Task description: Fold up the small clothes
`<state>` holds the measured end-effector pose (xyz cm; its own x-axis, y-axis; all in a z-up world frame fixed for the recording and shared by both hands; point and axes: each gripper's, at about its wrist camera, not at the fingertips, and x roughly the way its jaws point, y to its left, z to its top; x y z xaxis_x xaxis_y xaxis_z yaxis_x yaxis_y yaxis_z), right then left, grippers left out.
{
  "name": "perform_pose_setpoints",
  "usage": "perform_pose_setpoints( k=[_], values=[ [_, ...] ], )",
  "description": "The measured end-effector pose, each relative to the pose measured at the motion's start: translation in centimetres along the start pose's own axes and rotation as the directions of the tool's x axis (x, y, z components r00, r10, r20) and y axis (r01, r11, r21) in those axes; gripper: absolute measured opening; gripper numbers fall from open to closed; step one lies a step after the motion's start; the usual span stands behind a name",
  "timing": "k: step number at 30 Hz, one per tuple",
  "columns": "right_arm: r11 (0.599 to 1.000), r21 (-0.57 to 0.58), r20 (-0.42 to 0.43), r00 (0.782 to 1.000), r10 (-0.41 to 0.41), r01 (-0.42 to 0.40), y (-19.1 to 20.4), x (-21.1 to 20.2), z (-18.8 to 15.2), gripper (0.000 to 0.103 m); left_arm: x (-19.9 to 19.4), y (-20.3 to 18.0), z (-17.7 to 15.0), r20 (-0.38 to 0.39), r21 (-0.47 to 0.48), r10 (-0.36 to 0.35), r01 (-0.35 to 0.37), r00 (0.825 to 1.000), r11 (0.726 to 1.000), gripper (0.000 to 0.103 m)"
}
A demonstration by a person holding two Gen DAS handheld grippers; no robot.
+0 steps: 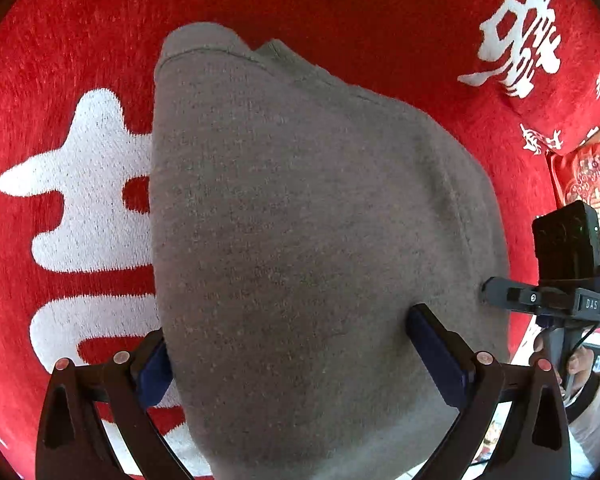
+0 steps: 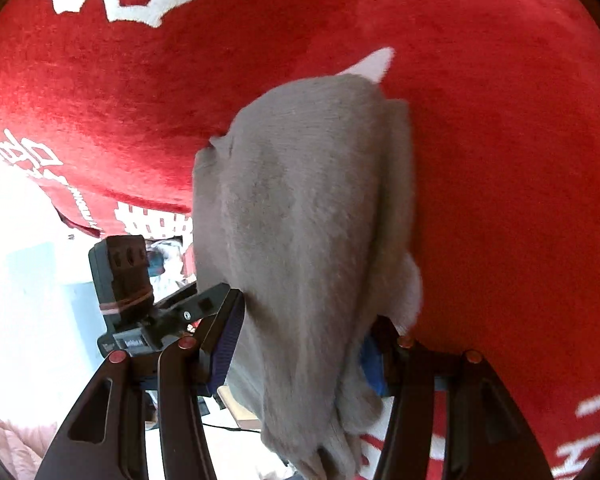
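Note:
A grey knit garment point(image 1: 300, 220) lies on a red blanket point(image 1: 380, 20) with white characters. In the left wrist view it runs between my left gripper point(image 1: 288, 344) fingers, which stand wide apart at its near edge. In the right wrist view the same grey garment point(image 2: 308, 220) is bunched between my right gripper point(image 2: 304, 340) fingers, whose blue pads press its sides. The right gripper also shows in the left wrist view point(image 1: 496, 292), at the garment's right edge.
A red cushion point(image 1: 540, 60) with white characters lies at the far right of the blanket. The blanket's edge point(image 2: 80, 216) and a bright floor area lie to the left in the right wrist view. A hand point(image 1: 572, 360) holds the right gripper's handle.

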<state>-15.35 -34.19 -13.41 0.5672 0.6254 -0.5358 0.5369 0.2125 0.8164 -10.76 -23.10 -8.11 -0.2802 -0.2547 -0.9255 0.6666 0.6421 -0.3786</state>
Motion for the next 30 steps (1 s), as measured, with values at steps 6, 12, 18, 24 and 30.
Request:
perform_pose_setpoints(
  k=[6, 12, 18, 24, 30],
  values=[
    [0.999, 0.047, 0.013, 1.0, 0.016, -0.017, 0.0, 0.8, -0.5, 0.035, -0.7, 0.6, -0.7, 0.022, 0.013, 0.007, -0.007, 1.0, 1.0, 0.098],
    [0.99, 0.096, 0.035, 0.994, 0.103, -0.106, 0.6, 0.5, -1.7, 0.033, -3.4, 0.9, -2.0, 0.1, 0.056, -0.023, 0.018, 0.995, 0.998, 0.059],
    [0.982, 0.092, 0.055, 0.985, 0.163, -0.167, 3.9, 0.0, -4.0, 0.033, -6.5, 1.4, -3.3, 0.125, 0.071, -0.103, 0.095, 0.987, 0.993, 0.054],
    [0.978, 0.078, 0.058, 0.98, 0.191, -0.196, 7.4, 1.0, -6.9, 0.033, -11.1, 3.1, -5.5, 0.148, 0.094, -0.14, 0.126, 0.979, 0.987, 0.054],
    [0.974, 0.094, 0.008, 0.979, 0.206, -0.206, 9.5, 6.4, -9.5, 0.033, -14.6, 7.7, -8.9, 0.16, 0.07, -0.106, 0.095, 0.982, 0.993, 0.054]
  ],
)
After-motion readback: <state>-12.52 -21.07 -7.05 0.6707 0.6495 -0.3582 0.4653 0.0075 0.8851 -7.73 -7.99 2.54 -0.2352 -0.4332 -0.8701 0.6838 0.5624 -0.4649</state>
